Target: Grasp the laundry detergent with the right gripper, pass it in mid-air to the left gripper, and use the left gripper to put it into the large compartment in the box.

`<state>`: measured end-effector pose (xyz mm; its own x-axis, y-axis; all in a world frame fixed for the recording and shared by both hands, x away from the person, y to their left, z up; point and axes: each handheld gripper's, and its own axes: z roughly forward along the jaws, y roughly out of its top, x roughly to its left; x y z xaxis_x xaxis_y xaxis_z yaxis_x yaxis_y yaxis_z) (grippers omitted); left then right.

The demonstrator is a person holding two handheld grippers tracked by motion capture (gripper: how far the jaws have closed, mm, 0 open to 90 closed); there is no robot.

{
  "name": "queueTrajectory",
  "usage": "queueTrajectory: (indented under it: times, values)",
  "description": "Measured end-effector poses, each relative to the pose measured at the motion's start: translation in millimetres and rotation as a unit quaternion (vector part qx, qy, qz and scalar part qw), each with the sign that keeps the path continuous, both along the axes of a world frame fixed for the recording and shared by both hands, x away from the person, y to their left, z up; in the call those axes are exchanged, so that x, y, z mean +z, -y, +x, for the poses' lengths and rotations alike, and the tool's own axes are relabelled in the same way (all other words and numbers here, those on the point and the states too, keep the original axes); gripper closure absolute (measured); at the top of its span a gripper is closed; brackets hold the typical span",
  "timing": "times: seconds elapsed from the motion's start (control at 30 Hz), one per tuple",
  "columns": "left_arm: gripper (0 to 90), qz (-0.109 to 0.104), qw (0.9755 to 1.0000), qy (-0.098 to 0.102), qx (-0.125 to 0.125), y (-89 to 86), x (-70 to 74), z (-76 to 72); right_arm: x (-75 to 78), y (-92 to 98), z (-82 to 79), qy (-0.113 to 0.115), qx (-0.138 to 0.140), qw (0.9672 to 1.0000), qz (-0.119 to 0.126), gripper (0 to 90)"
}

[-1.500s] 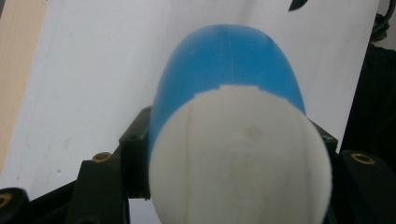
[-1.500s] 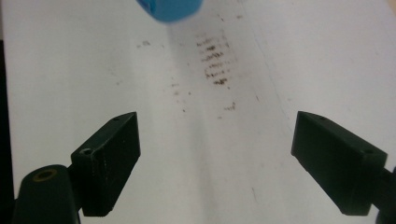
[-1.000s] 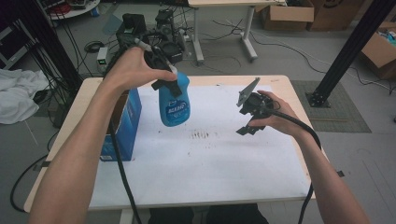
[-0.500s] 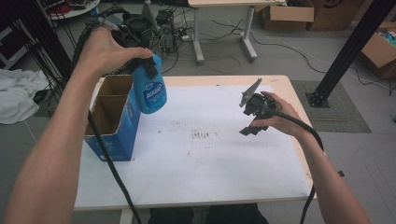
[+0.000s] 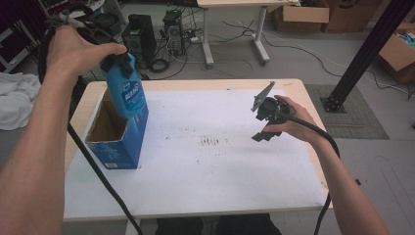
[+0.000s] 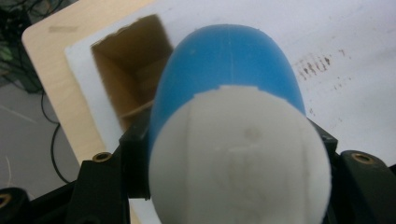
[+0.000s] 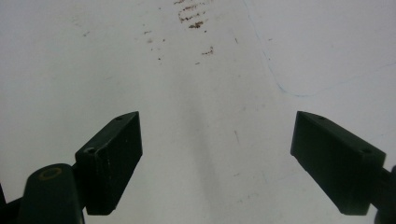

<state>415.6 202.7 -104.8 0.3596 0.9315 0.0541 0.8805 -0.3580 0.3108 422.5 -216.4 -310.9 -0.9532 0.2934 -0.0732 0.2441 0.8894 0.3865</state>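
Observation:
A blue bottle (image 5: 127,95) with a white end (image 6: 238,158) hangs tilted over the open top of a blue cardboard box (image 5: 120,149) at the table's left side. My left gripper (image 5: 120,60) is shut on the bottle, its black jaws pressing both sides of it (image 6: 231,149). Below the bottle, the left gripper view looks down into the box's brown inside (image 6: 130,74). My right gripper (image 5: 259,122) hovers over the right part of the white mat (image 5: 210,161). Its jaws stand wide open (image 7: 217,154) with nothing between them.
The mat (image 7: 210,70) has brown smudges near its middle (image 5: 210,142). The wooden table edge (image 5: 195,84) borders it. Computer towers (image 5: 142,34), cables and cardboard boxes (image 5: 293,14) stand on the floor behind. A black post (image 5: 367,49) rises at the right.
The left hand has carried the bottle leftward and upward, from over the mat to above the open box. The right gripper has stayed where it was.

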Motion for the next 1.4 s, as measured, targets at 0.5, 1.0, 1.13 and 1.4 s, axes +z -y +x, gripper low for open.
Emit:
queueTrajectory:
  times: [0.5,1.0,1.13,1.4]
  values:
    - [38.2,0.007,0.995,0.005,0.099,-35.9,-9.5,-12.1,1.3,-5.9,-0.1,0.0,0.004,1.0,-0.003,16.8]
    - [38.2,-0.003,0.9916,-0.015,0.129,-46.5,-61.4,-10.2,-2.7,-3.5,-2.4,0.0,0.002,1.0,-0.008,17.0]
    - [38.2,-0.002,0.9908,-0.022,0.134,-46.3,-76.8,-8.4,-4.7,-2.8,-2.7,-0.001,0.001,0.9999,-0.014,17.0]
    - [38.2,-0.003,0.9882,-0.029,0.15,-47.7,-104.0,-8.8,-6.3,-0.9,-3.9,0.0,-0.003,0.9998,-0.017,17.1]
